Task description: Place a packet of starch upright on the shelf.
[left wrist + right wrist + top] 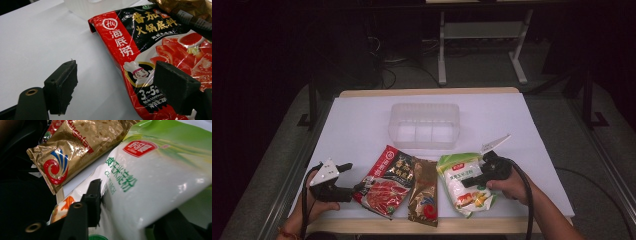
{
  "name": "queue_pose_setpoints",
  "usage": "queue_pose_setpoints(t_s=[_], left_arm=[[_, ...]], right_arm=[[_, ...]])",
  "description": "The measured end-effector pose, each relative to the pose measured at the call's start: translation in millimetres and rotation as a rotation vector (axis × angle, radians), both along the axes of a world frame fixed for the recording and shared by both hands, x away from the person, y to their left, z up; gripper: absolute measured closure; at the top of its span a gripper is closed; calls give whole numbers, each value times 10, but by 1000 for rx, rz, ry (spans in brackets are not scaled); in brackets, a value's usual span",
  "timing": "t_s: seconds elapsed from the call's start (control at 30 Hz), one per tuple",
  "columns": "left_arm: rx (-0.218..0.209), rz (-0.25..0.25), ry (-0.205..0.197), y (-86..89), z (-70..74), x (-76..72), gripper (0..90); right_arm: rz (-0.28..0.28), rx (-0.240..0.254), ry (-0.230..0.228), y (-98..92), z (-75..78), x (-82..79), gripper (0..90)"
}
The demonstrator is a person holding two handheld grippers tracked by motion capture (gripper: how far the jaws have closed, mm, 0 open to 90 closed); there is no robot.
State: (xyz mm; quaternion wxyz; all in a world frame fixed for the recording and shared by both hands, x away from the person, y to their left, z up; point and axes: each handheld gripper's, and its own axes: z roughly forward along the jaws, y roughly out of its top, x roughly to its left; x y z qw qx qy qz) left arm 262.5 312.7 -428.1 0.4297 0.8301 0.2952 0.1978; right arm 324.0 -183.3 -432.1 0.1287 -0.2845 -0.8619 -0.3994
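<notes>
Now right gripper (474, 182) clamped across the starch bag (464, 182), long axis toward the container (424, 125); left gripper (353, 177) apart.

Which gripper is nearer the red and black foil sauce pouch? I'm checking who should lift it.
Left. The left gripper sits at the red and black foil sauce pouch, jaws open astride its edge. The right gripper is farther, clamped on the white and green starch bag.
</notes>
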Motion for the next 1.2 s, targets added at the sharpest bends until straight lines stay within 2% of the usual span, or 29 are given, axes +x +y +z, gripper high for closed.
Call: queue_pose_setpoints(t_s=[0.07,0.13,0.4,0.6,0.67,0.7,0.73,1.2], left_arm=[[1,-1,1,0,-4,-2,190],[-6,-6,2,7,-5,-1,190],[-22,13,8,53,-30,5,190],[-17,11,8,49,-32,5,190],[-19,10,10,49,-34,7,190],[-20,11,10,50,-34,8,190],[-22,12,11,50,-35,9,190],[-46,13,0,78,-35,8,190]], right_arm=[[-1,3,-38,2,52,-45,689],[1,0,-48,5,69,-59,699],[-2,-14,-168,41,251,-245,769],[-33,-15,-209,-11,313,-286,792],[-56,-18,-239,-41,354,-310,799],[-56,-18,-239,-41,354,-310,799],[-70,-17,-264,-59,376,-319,803],[-147,-13,-358,-96,467,-360,809]])
